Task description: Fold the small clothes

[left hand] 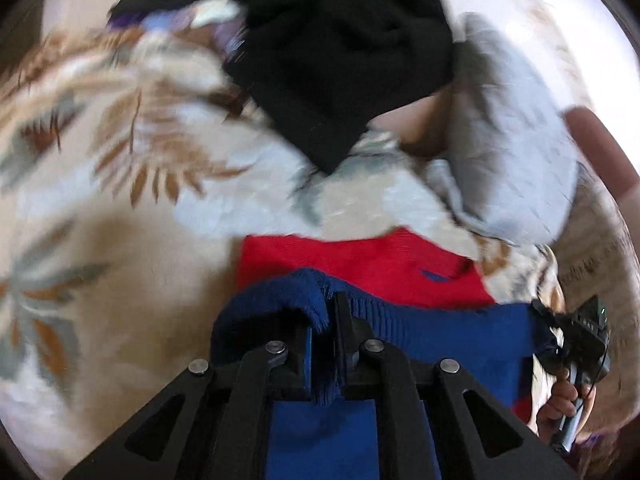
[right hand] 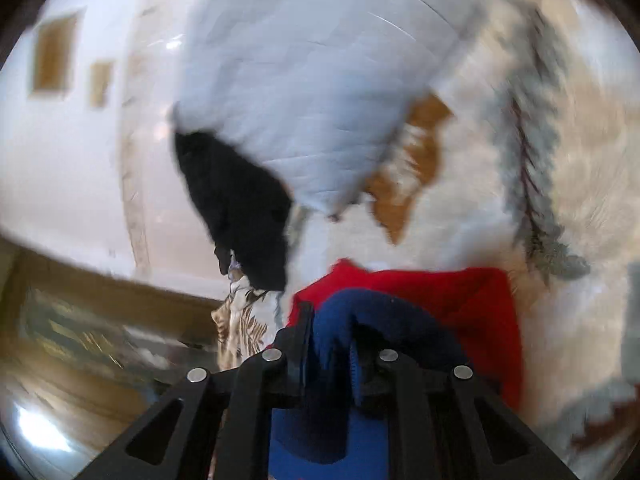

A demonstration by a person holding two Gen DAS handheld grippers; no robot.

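Left tongs: you pinch the blue rib-knit hem of the red woolly sweater, low centre.
Right tongs: clenched on the hem too.
Why: two held spots keep it stretched, ready to fold.

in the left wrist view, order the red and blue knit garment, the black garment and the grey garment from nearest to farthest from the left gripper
1. red and blue knit garment: its blue edge is clamped in the left gripper.
2. grey garment: ahead, to the right.
3. black garment: top centre, though its lower tip comes about as close as the grey one.
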